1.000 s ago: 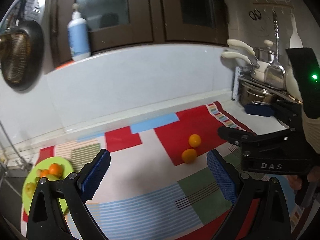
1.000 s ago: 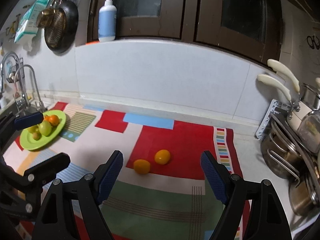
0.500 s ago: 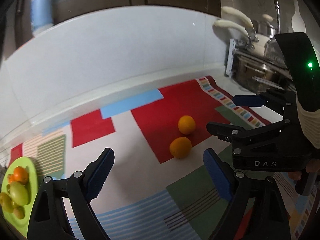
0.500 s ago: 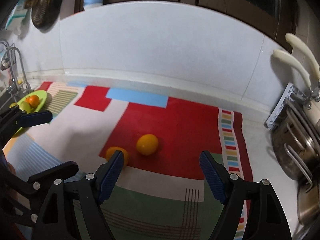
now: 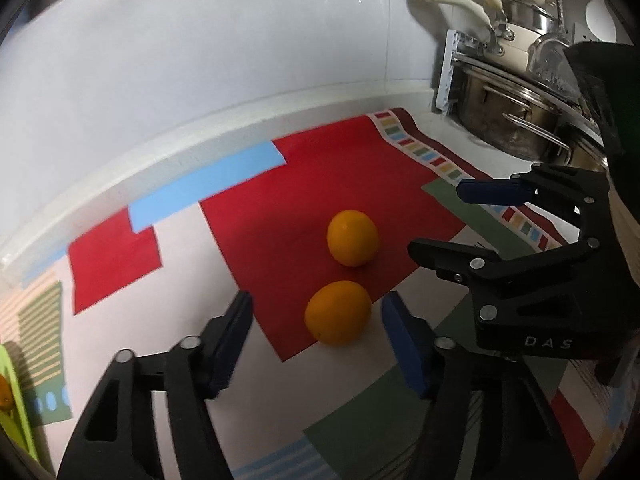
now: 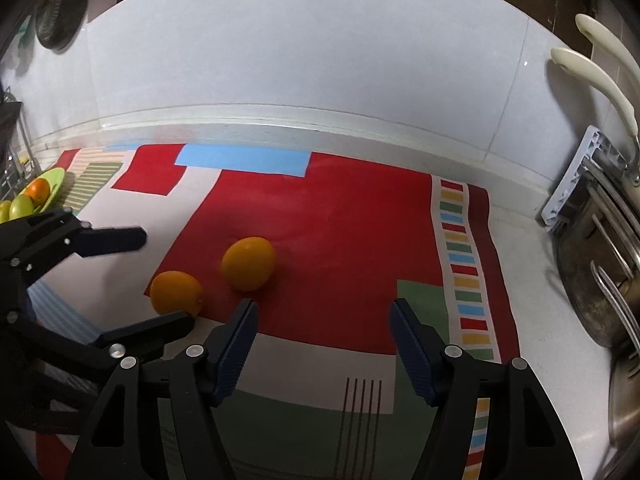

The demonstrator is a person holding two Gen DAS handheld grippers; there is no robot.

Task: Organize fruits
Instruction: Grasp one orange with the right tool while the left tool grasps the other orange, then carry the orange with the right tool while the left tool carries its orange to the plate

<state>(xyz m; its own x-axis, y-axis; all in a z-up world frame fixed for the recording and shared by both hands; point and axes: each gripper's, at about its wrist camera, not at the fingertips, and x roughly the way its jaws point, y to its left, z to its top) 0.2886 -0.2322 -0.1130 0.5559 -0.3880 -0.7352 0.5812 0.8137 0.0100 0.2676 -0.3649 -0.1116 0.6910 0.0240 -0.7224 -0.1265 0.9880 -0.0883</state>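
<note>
Two round orange fruits on a patchwork cloth of red, green, white and blue panels (image 6: 352,216). Near orange fruit (image 5: 338,313) between the left gripper (image 5: 316,336) pads, jaws half-spread and closing, not touching it. Far orange fruit (image 5: 353,238) at twelve o'clock of the near one. Right gripper (image 6: 324,340) jaws half-spread, closing, nothing between; far fruit just beyond the left pad. Lime-green plate (image 6: 54,180) of fruit at nine o'clock.

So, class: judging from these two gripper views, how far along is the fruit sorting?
Done: some fruit lies on the green plate. In hand: the left hand-held gripper is closing around the nearer orange, not yet gripping. Left: the farther orange, ahead of the closing, empty right hand-held gripper.
</note>
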